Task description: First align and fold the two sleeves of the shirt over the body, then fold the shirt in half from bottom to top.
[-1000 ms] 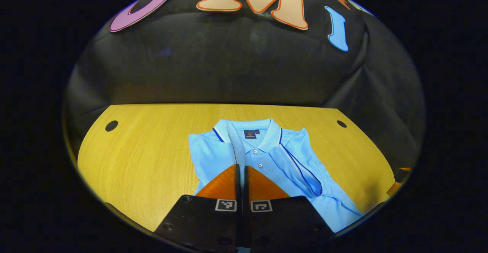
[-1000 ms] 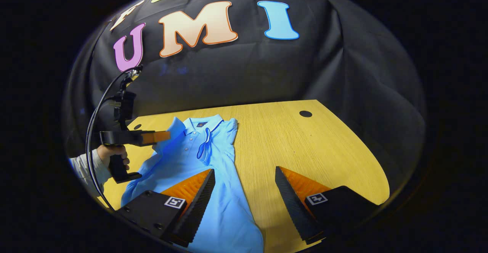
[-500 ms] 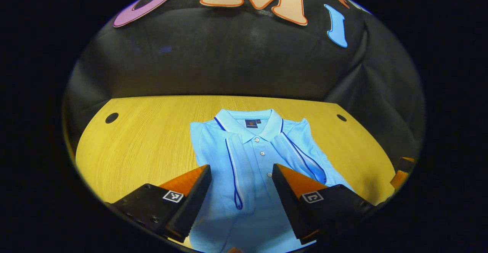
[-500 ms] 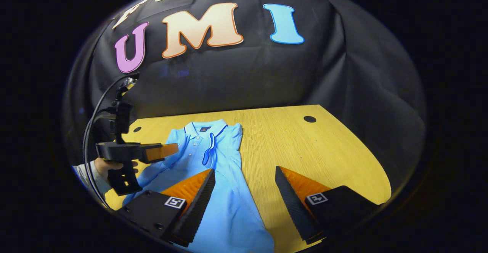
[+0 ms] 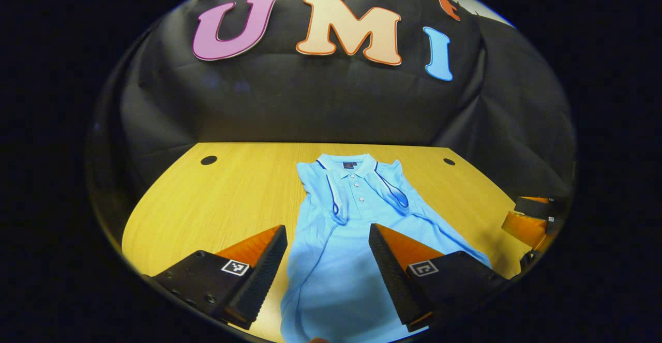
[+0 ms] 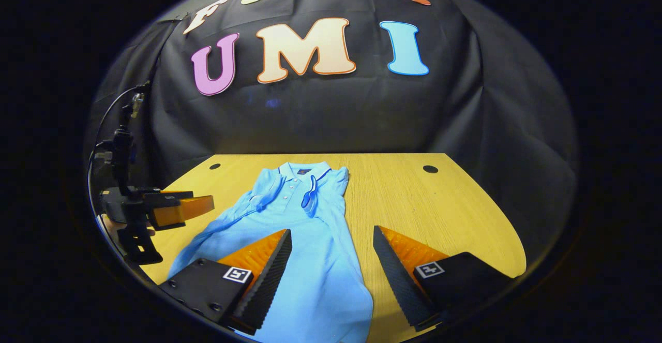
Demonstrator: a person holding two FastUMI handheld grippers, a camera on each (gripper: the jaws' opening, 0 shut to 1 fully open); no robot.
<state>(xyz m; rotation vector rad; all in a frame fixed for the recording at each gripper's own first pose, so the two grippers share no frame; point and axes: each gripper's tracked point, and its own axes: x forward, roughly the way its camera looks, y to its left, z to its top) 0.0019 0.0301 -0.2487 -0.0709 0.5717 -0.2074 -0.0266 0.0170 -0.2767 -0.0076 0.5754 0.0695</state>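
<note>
1. Since 1 second ago the left gripper (image 5: pixel 327 265) has let go of the sleeve it was pinching: its jaws, then pressed together on the cloth, now stand spread and empty. It has drawn back toward the near edge of the tabletop (image 5: pixel 222 198), so the shirt (image 5: pixel 357 229) looks farther off.
2. The right gripper (image 6: pixel 332 268) has also pulled back a little; its jaws are spread and hold nothing, as they were.
3. The shirt lies flat along the middle of the tabletop, collar toward the far edge and hem at the near edge. Both sleeves lie folded inward over the chest, 1 on each side of the button placket.
4. Judged from this, the sleeve step looks done and the bottom-to-top fold is the step in hand.
5. The next move likely calls for each gripper to drop to a hem corner at the near edge, pinch it, and carry it up to the collar without dragging the sleeves out of place.
6. The left gripper view looks straight up the shirt and shows both folded sleeves with their dark trim; the other gripper sits at its right margin.
7. The right gripper view sees the shirt at a slant, with a cable (image 6: pixel 111 110) rising from the left gripper and bare tabletop toward the right edge.
</note>
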